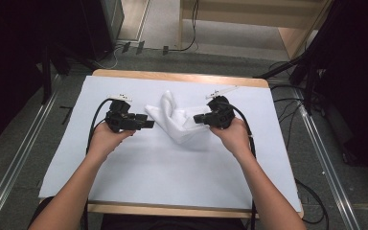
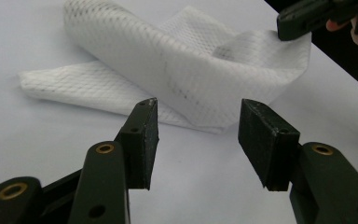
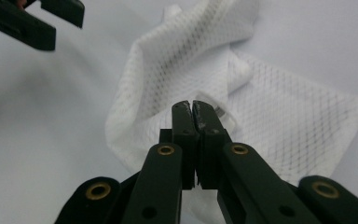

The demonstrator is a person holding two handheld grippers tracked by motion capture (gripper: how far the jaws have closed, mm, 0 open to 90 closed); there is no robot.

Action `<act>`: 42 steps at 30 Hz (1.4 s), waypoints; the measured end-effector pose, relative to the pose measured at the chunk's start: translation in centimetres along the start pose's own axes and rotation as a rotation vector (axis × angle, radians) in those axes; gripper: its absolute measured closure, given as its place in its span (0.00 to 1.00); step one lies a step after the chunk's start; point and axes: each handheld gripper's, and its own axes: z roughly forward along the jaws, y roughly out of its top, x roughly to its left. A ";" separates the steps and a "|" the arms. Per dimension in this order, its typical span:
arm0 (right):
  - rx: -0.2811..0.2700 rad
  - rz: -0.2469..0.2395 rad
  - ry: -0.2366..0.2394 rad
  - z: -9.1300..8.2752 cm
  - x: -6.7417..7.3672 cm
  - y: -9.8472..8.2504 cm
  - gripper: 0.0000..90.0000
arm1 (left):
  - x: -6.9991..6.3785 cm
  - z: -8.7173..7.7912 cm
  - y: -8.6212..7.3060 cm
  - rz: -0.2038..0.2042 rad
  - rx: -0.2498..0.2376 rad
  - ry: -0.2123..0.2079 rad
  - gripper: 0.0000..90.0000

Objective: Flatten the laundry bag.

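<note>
a crumpled mesh cloth (image 1: 174, 120) lies on the sheet (image 1: 172, 167) that covers the table (image 1: 172, 74), toward its far middle. the left gripper (image 1: 149, 124) sits just left of the cloth, apart from it; the right gripper (image 1: 197, 118) meets the cloth's right edge, jaws pressed together there.

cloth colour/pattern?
White, with a fine diamond mesh weave. The cloth shows best in the right gripper view.
</note>
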 end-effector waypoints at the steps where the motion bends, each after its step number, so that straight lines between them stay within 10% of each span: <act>1: 0.007 0.004 0.001 0.0 -0.1 -0.5 1.00 | 0.1 0.0 0.0 -0.005 0.001 0.006 0.54; 26: 0.127 0.086 -0.028 0.8 -2.0 -9.5 0.99 | 1.0 2.9 0.3 0.014 0.033 0.015 0.54; 42: -0.035 0.058 -0.044 -1.5 -1.2 -7.2 0.81 | 2.1 6.8 0.9 0.016 0.083 0.034 0.56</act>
